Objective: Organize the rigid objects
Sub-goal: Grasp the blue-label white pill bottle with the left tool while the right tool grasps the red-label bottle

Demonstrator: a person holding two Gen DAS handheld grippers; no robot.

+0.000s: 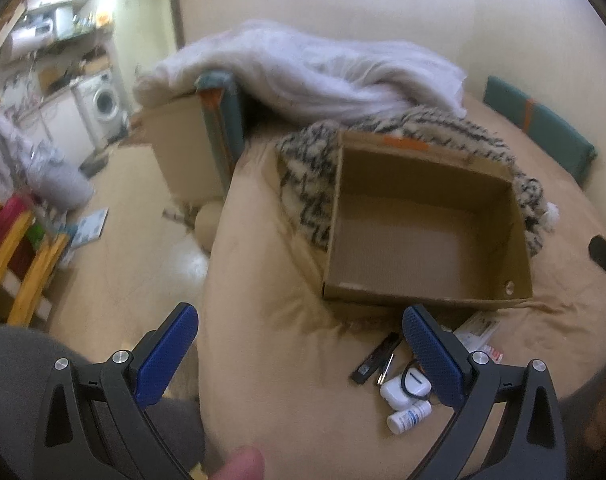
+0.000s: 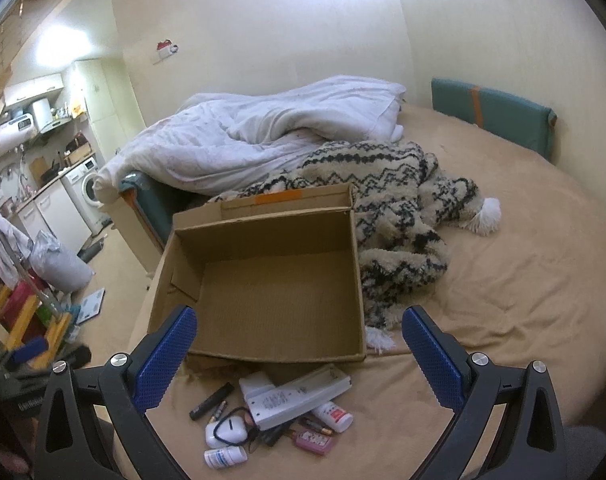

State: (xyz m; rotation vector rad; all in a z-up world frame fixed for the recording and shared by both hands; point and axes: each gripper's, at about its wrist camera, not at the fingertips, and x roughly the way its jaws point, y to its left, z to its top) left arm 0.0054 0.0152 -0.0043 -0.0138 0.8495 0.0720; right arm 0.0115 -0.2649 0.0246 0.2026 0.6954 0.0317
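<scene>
An empty cardboard box (image 2: 263, 280) (image 1: 427, 232) sits open on the tan bed. In front of it lies a pile of small items: a white remote (image 2: 299, 396), a white earbud case (image 2: 227, 432) (image 1: 403, 388), a small white bottle (image 2: 225, 458) (image 1: 409, 416), a red-labelled bottle (image 2: 333, 414), a black pen-like stick (image 2: 211, 395) (image 1: 377, 358) and a pink case (image 2: 315, 442). My right gripper (image 2: 299, 344) hangs open above the pile. My left gripper (image 1: 299, 344) is open too, left of the items, with nothing between its fingers.
A patterned woolly blanket (image 2: 399, 220) and a white duvet (image 2: 255, 140) lie behind the box. A teal cushion (image 2: 491, 116) stands at the wall. The bed's left edge drops to a floor with clutter (image 1: 43, 216). A fingertip (image 1: 243, 464) shows at the bottom.
</scene>
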